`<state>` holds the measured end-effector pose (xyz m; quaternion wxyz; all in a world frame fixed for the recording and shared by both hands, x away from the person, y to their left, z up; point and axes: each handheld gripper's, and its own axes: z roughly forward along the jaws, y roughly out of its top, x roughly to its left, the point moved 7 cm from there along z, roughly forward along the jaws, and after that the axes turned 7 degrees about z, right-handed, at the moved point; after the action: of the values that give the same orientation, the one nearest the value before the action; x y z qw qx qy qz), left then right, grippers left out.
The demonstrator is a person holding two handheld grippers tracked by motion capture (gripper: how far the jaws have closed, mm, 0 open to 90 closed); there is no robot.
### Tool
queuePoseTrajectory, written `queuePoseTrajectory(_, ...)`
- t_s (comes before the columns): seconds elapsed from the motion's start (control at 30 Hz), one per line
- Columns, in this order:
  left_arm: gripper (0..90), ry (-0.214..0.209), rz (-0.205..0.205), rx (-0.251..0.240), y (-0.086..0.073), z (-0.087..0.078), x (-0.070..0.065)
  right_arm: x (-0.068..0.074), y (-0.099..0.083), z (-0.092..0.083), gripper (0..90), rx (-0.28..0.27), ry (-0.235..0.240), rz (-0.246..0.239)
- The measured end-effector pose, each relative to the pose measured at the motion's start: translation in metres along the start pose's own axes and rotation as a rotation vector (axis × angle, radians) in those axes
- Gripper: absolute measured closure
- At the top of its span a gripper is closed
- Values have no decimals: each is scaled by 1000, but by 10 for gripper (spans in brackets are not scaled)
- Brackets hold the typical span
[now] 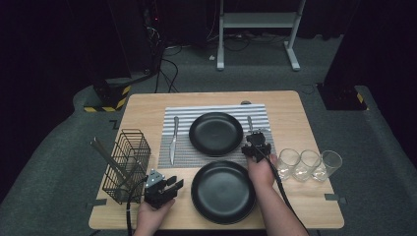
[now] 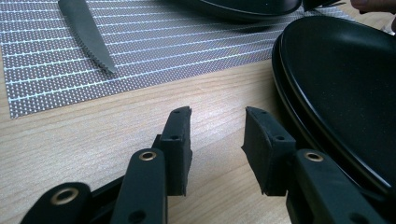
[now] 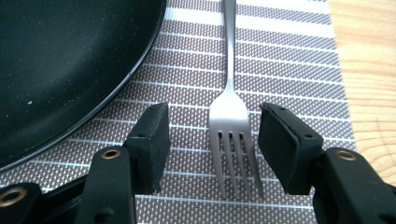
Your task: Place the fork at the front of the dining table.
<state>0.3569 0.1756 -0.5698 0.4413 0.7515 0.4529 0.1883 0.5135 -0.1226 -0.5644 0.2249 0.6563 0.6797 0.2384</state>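
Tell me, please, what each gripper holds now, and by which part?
Nothing is held. The right gripper has open jaws on either side of the fork head, pads not touching it. The left gripper is open over bare table.

A wooden table stood on grey carpet in a dark room, a white metal frame and tangled cables behind it.

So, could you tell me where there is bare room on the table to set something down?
Bare wood lies along the far edge behind the placemat, and left of it, beyond the wire basket. The near right is crowded by three glasses and the near plate.
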Motion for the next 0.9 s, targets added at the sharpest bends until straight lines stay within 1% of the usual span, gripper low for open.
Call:
queuePoseTrajectory(0.13,613,0,0,0,0,0,0,2,-2,1,453,8,15,5)
queuePoseTrajectory(0.2,614,0,0,0,0,0,0,3,-2,1,457,7,25,-5)
queuePoseTrajectory(0.3,614,0,0,0,0,0,0,5,-3,0,476,6,23,-14)
queuePoseTrajectory(0.43,614,0,0,0,0,0,0,5,-4,-1,501,1,33,-15)
queuePoseTrajectory(0.5,614,0,0,0,0,0,0,4,-4,-3,536,0,36,-19)
queuePoseTrajectory(0.6,614,0,1,1,0,0,0,3,-4,-4,560,-5,38,-21)
queuePoseTrajectory(0.77,614,0,1,2,0,0,0,1,-8,-4,576,4,39,-14)
queuePoseTrajectory(0.9,614,0,0,3,0,0,0,1,-9,-4,612,0,47,-4)
